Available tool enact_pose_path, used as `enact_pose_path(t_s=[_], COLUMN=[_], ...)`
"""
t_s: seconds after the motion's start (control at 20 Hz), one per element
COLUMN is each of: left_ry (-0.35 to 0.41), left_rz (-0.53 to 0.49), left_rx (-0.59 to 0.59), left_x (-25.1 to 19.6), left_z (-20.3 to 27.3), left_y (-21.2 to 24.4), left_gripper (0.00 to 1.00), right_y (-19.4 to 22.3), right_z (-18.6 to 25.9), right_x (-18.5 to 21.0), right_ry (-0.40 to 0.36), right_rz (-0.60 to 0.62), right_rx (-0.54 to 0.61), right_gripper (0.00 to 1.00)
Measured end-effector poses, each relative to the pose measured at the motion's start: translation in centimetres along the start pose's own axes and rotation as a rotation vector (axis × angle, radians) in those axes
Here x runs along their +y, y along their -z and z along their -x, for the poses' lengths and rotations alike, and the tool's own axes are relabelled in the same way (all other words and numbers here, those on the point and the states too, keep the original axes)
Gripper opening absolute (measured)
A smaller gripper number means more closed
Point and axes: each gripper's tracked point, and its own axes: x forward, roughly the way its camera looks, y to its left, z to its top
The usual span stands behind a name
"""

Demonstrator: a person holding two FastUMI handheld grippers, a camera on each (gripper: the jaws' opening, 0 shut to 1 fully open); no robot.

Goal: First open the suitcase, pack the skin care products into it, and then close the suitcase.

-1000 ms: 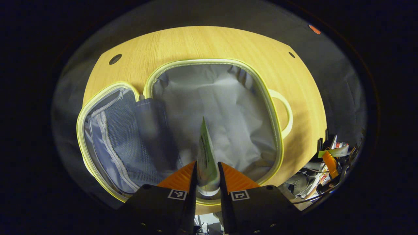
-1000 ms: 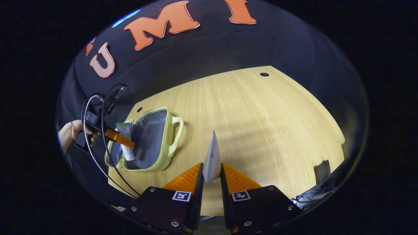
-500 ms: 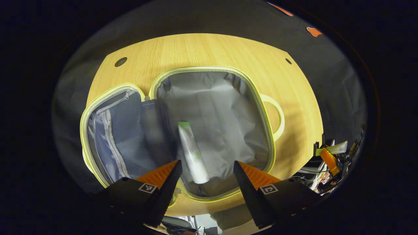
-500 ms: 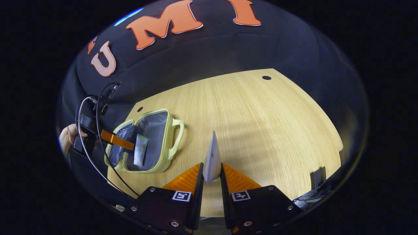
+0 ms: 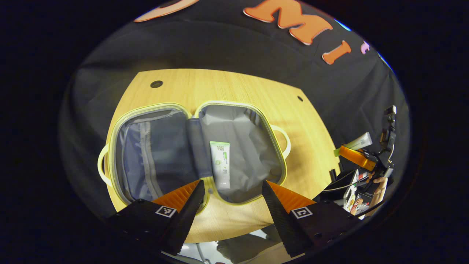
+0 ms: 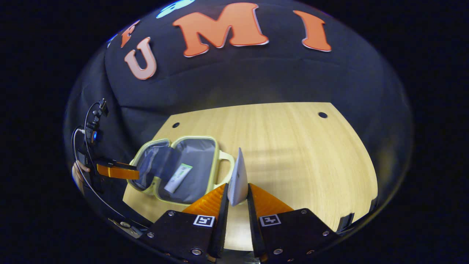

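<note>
The left gripper [image 5: 232, 194] hangs above the near edge of the wooden table [image 5: 234, 86], tipped down toward the open suitcase [image 5: 194, 150], its jaws spread wide with nothing between them. Just ahead of the gap between them, a white tube with a green cap [image 5: 220, 164] lies flat on the grey lining of the suitcase's right-hand half, close beside the central hinge fold, cap end pointing away from the jaws. The left-hand half, with a mesh pocket, lies ahead of the left finger. A pale yellow handle [image 5: 283, 141] sticks out from the suitcase's right side.

The right gripper [image 6: 237, 196] is held level over the table, angled slightly down, its jaws narrow and clamped on a flat white tube [image 6: 238, 178] that stands on edge between them. Ahead and to the left of these jaws sits the suitcase, its handle just beside the held tube's edge in this view. The left gripper shows at far left, with a hand [image 6: 78, 175] behind it and black cables [image 6: 86, 146] looping above.
</note>
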Motion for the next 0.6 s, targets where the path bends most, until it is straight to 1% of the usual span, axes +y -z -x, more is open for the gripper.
enact_pose_path(t_s=[0.05, 0.15, 0.25, 0.3, 0.35, 0.4, 0.45, 0.5, 0.6], left_ry=[-0.006, -0.043, -0.075, -0.067, -0.060, -0.063, -0.078, -0.106, -0.159], left_rz=[0.028, 0.072, 0.113, 0.137, 0.169, 0.202, 0.229, 0.248, 0.270], left_rx=[-0.034, -0.107, -0.180, -0.216, -0.243, -0.259, -0.253, -0.258, -0.261], left_x=[1.2, 3.9, 6.4, 7.3, 8.2, 9.2, 10.3, 11.6, 13.8], left_z=[1.3, 4.0, 6.4, 7.5, 8.6, 9.0, 9.6, 10.2, 11.6], left_y=[0.3, 0.8, 1.4, 1.7, 2.2, 3.0, 4.1, 5.0, 6.9], left_gripper=[0.98, 0.98, 0.98, 0.98, 0.98, 0.98, 0.98, 0.98, 0.98], right_y=[-0.9, -2.2, -2.4, -1.5, 0.1, 1.3, 2.6, 4.0, 6.7], right_z=[-0.4, -1.5, -3.9, -5.2, -7.0, -8.4, -10.0, -11.3, -13.3], right_x=[1.7, 5.3, 8.2, 9.5, 11.0, 12.1, 12.7, 13.0, 12.7], right_ry=[-0.026, -0.085, -0.134, -0.156, -0.178, -0.197, -0.203, -0.198, -0.164], right_rz=[0.024, 0.102, 0.199, 0.210, 0.198, 0.192, 0.193, 0.199, 0.223], right_rx=[0.015, 0.053, 0.122, 0.175, 0.255, 0.318, 0.379, 0.436, 0.548], right_gripper=[0.31, 0.31, 0.30, 0.30, 0.30, 0.30, 0.30, 0.31, 0.31])
